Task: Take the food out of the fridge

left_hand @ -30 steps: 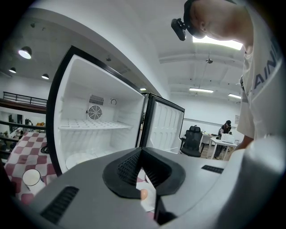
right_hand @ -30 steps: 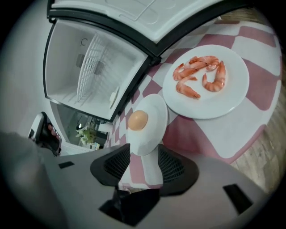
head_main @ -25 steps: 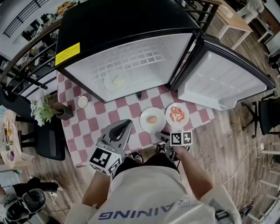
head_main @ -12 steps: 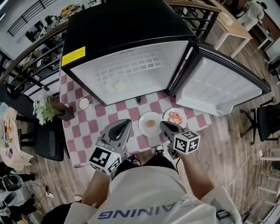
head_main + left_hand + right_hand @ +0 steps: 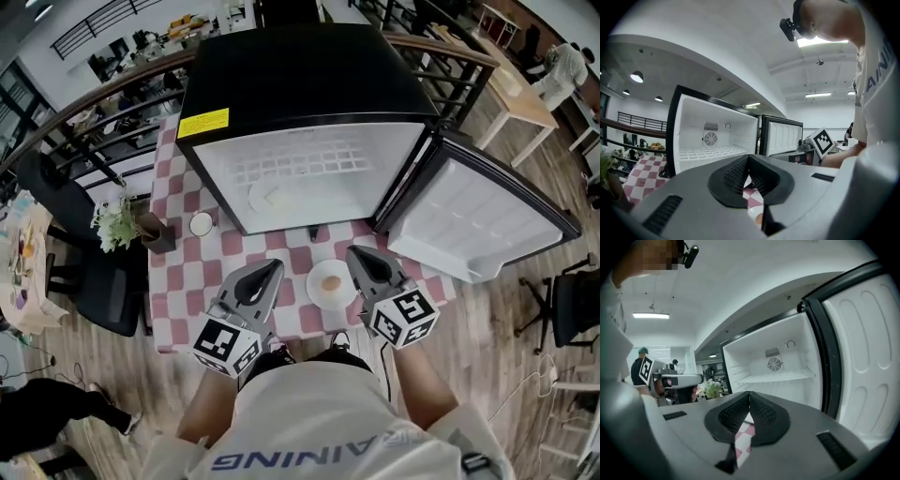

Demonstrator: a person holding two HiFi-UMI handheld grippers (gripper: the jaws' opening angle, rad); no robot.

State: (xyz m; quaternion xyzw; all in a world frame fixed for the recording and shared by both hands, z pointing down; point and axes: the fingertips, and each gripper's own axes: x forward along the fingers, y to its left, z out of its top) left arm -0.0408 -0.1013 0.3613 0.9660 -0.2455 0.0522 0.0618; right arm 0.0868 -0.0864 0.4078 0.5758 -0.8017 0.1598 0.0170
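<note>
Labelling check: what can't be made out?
- Food on the white round plate inside the black fridge: head view, too small; gripper views, gripper bodies cover it.
- Small dark object by fridge's front edge: head view, too small.
- Pink-checked tablecloth under right gripper: head view, covered.

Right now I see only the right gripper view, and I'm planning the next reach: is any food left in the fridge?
Observer: Yes. The head view shows one plate of pale food on the fridge floor, left of centre.
Operator: Is the left tool free?
Observer: Its own view shows the left tool shut, nothing between its jaws.
Operator: What's already out?
Observer: A second plate with a bun-like item sits on the checked table before the fridge.
</note>
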